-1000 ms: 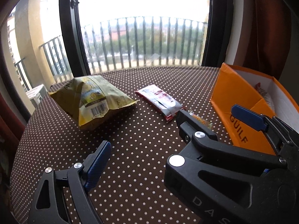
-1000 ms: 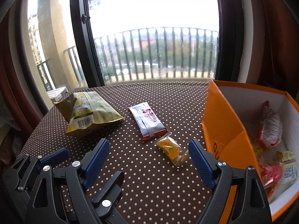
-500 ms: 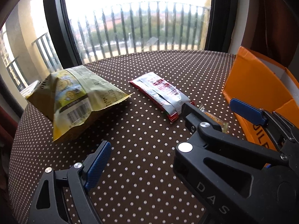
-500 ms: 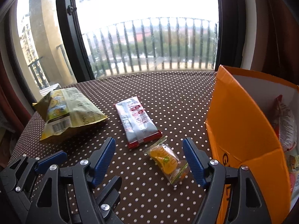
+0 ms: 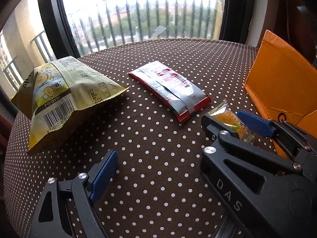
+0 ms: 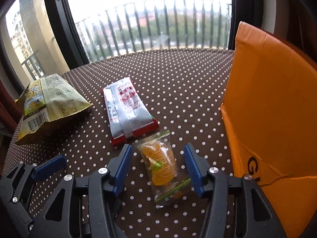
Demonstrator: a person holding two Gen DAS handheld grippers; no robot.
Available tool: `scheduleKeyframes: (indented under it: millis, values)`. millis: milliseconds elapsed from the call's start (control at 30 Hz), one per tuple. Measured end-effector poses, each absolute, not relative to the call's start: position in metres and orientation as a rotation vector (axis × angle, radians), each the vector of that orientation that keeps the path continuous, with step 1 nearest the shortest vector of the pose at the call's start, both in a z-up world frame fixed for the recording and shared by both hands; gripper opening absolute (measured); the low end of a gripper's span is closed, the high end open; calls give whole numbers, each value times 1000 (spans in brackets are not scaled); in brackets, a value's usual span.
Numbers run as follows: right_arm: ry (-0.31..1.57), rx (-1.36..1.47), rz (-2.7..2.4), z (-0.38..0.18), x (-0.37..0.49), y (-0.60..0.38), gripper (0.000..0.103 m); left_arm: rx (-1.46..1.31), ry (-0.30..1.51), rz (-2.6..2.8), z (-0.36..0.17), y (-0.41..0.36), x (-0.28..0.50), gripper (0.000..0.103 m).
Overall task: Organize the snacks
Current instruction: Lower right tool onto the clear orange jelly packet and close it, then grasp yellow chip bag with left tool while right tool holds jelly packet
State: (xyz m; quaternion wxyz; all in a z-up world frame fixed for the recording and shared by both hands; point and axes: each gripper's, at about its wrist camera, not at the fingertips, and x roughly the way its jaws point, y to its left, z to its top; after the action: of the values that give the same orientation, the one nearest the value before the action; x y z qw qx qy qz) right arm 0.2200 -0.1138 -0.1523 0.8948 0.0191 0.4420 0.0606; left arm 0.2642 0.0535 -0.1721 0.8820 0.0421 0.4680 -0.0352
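Observation:
A small clear packet of orange candy (image 6: 161, 163) lies on the dotted brown table between the open fingers of my right gripper (image 6: 158, 166), which straddles it without touching. The packet also shows in the left wrist view (image 5: 230, 123), partly behind the right gripper's body (image 5: 247, 158). A silver and red bar packet (image 6: 126, 111) (image 5: 171, 88) lies just beyond. A yellow-green chip bag (image 6: 49, 103) (image 5: 65, 95) lies at the left. My left gripper (image 6: 49, 165) is open and empty; only its left finger (image 5: 104, 173) shows in its own view.
An orange cardboard box (image 6: 273, 119) (image 5: 281, 83) stands at the right, its wall close to the right gripper's right finger. A window with a balcony railing (image 6: 158, 23) lies beyond the round table's far edge (image 6: 158, 51).
Both grippers moved forward and lower toward the snacks. The right gripper has come around the orange candy packet, which earlier lay ahead of its fingers.

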Motion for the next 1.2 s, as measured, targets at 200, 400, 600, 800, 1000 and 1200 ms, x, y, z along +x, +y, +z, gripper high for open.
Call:
scheduleKeyframes:
  millis: [200,400,600,800,1000,1200]
  values:
    - [918,24,117,-152,217,-113,33,95,975,-70,-172,52,258,89]
    - [945,33,149,-149,202,-115,30,110,959,-76,-168,50,247,89]
    - [927,45,175,-136,188,-106,30,105,910,-59,-150,61,231,89]
    - [884,32,200,-114,177,-87,30,96,855,-41,-127,79,221,89]
    - [831,32,226,-92,179,-66,30,91,801,-18,-104,95,217,89]
    - [786,41,244,-76,190,-48,30,109,757,1,-83,112,223,89]
